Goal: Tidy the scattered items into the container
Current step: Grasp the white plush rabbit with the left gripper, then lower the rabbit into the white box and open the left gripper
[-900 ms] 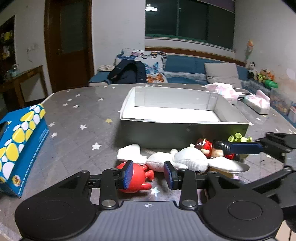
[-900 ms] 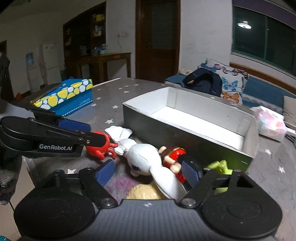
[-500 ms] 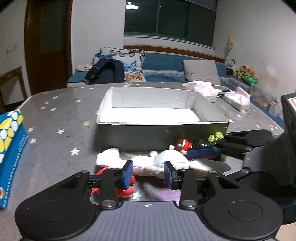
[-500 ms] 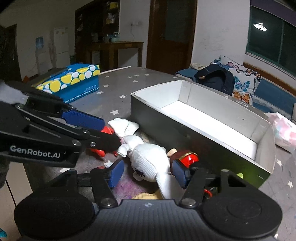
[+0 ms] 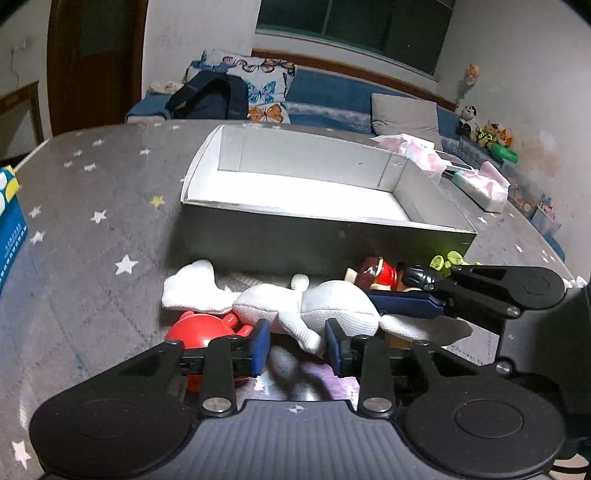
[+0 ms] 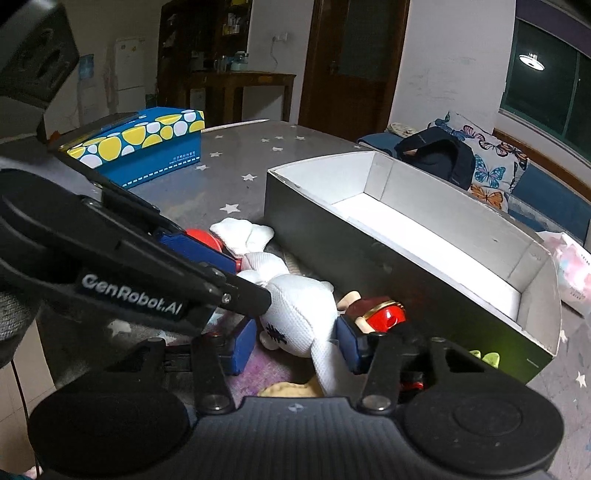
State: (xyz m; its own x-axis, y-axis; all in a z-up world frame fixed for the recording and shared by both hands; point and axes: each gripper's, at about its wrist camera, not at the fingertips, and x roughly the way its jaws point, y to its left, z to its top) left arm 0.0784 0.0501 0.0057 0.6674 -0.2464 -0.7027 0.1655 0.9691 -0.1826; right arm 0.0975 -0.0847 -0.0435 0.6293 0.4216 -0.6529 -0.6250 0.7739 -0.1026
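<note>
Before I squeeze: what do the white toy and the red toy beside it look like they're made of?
White toy: soft knitted or mesh fabric, matte, apparently stuffed; woven texture shows and its limbs flop. Red toy: hard plastic, probably, smooth and glossy with highlights.

White walls, a dark window (image 5: 354,29), a blue sofa (image 5: 332,96) and a brown door (image 6: 347,62).

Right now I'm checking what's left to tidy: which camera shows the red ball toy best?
The left wrist view: the red ball toy shows beside the white plush. In the right wrist view only a sliver peeks past the left gripper.
</note>
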